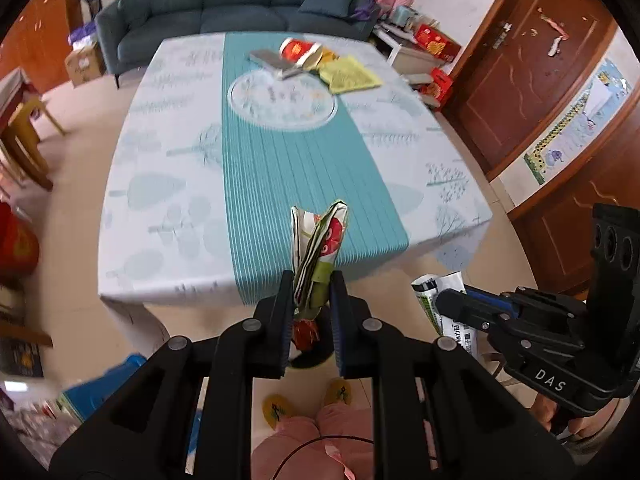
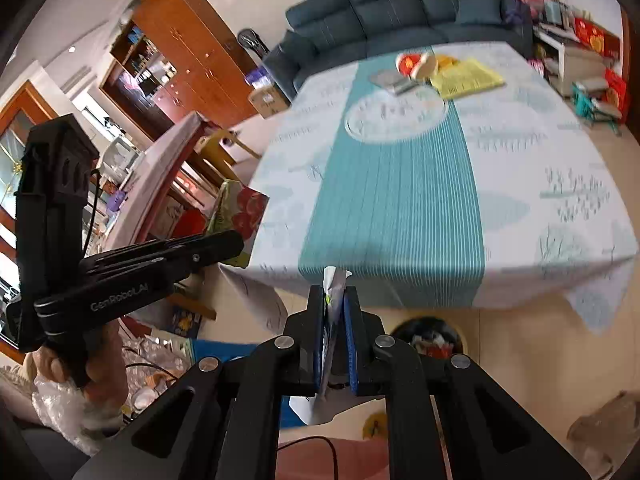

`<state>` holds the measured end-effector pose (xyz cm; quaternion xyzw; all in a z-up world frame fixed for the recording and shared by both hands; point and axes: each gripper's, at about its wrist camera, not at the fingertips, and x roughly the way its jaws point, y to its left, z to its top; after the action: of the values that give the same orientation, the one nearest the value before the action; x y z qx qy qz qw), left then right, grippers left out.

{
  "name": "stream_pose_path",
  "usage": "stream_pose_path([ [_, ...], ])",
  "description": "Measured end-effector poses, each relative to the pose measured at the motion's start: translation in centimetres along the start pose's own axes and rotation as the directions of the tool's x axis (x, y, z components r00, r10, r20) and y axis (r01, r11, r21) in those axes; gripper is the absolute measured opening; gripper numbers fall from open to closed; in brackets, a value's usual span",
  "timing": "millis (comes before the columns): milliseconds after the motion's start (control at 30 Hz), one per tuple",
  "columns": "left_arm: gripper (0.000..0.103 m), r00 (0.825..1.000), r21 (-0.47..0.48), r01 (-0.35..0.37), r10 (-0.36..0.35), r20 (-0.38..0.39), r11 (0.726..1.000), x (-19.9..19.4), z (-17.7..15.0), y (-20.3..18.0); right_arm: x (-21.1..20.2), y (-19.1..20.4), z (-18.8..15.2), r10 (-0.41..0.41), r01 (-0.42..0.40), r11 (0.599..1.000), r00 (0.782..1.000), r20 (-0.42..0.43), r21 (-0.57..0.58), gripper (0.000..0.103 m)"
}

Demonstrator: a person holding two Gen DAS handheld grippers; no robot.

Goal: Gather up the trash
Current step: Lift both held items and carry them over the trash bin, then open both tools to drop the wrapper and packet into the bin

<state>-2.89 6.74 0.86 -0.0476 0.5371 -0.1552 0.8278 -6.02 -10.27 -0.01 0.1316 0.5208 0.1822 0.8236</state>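
Left tongs (image 1: 311, 280) clenched on floral wrapper (image 1: 320, 248), right tongs (image 2: 335, 300) on white wrapper (image 2: 334, 282); bin (image 2: 428, 336), apparently, at five o'clock; table (image 1: 280, 160) clutter at twelve o'clock uncollected.

Colours and patterns, table and room

Table (image 1: 168, 208): pale cloth with grey-blue trees, striped teal centre band. Left hand-held gripper (image 1: 311, 280): black, blue pads. Folded wrapper (image 1: 320, 240): red, green, white print. White wrapper (image 2: 334, 280). Yellow sheet (image 1: 352, 76) near the table's far edge. Sofa (image 1: 224, 4): dark blue-grey.
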Motion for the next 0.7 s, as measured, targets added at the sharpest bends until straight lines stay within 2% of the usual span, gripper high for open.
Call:
stream_pose_path([
  [167, 0.013, 0.998, -0.051, -0.039, 0.036, -0.051, 0.998, 3.7, -2.8, 0.1, 3.4, -2.5, -1.6, 0.002, 0.000, 0.999, 0.999, -0.052, 0.035, 0.009],
  [300, 0.014, 0.994, -0.087, -0.074, 0.067, -0.083, 0.993, 8.7, -6.7, 0.3, 7.5, -5.1, -4.1, -0.015, 0.018, 0.999, 0.997, -0.077, 0.045, 0.009],
  [500, 0.014, 0.983, -0.166, -0.097, 0.068, -0.170, 0.981, 18.5, -12.6, 1.8, 17.0, -10.6, -9.1, -0.050, 0.067, 0.993, 0.985, -0.164, 0.098, 0.009],
  [700, 0.014, 0.972, -0.177, -0.155, 0.117, -0.206, 0.972, 27.4, -17.0, 3.2, 26.2, -16.3, -13.5, -0.071, 0.111, 0.981, 0.969, -0.238, 0.157, 0.010],
])
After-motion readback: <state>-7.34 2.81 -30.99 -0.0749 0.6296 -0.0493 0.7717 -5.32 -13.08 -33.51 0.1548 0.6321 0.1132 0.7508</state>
